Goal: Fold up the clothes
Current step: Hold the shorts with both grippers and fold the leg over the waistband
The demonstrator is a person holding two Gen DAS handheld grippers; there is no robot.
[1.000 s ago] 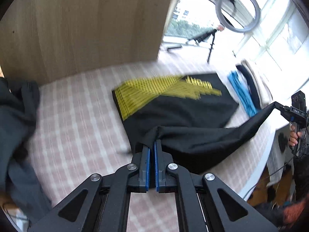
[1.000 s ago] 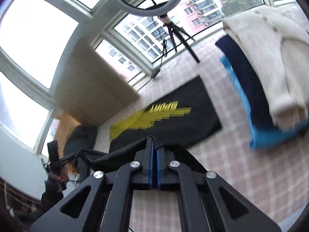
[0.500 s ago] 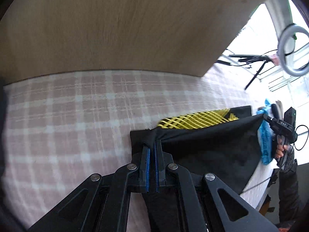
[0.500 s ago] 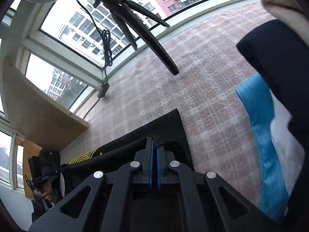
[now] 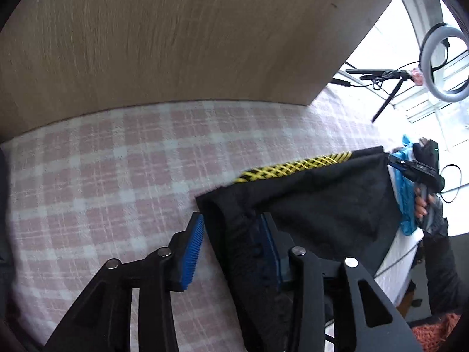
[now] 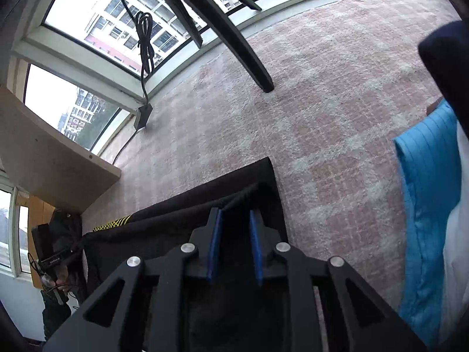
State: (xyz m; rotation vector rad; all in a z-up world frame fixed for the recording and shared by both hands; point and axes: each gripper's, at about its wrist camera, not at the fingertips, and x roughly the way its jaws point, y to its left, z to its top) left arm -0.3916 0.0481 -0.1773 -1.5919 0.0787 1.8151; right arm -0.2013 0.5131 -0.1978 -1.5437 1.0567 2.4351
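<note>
Grippers left and right gape over black shirt.

the left gripper has its blue-padded jaws spread wide, the right gripper parted too, both held low and level.

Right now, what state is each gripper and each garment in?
Left gripper: open, black cloth lying between its blue pads.
Right gripper: open, cloth edge between its pads.
Black garment with yellow print: folded over itself on the pink checked cover, print mostly hidden.
Blue folded garment: lying flat under darker and white clothes.
</note>
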